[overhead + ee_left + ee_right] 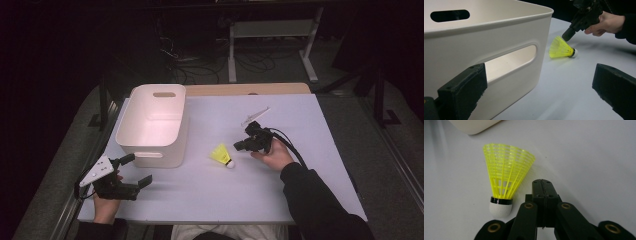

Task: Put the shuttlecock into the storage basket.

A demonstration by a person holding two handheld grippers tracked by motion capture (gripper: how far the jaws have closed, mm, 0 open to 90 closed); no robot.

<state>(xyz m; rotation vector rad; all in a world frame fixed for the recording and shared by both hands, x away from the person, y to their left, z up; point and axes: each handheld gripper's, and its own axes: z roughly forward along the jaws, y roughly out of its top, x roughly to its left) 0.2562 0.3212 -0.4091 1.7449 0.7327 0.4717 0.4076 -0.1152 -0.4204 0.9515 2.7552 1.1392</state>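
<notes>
Overhead light brightens the surface (300, 130) while the surroundings stay dark; soft shadows trail the bin (152, 125), whose near wall blurs.

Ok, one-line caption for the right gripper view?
Shut right gripper beside a yellow shuttlecock lying on the white table.

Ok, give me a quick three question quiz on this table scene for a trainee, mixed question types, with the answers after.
1. True or false: the right gripper is shut on the yellow shuttlecock.
2. The left gripper is: A open, B shut.
3. What lies inside the white bin?

Key: 1 false, its jaws are shut beside the shuttlecock, gripping nothing. 2 A. 3 Nothing that shows.
</notes>
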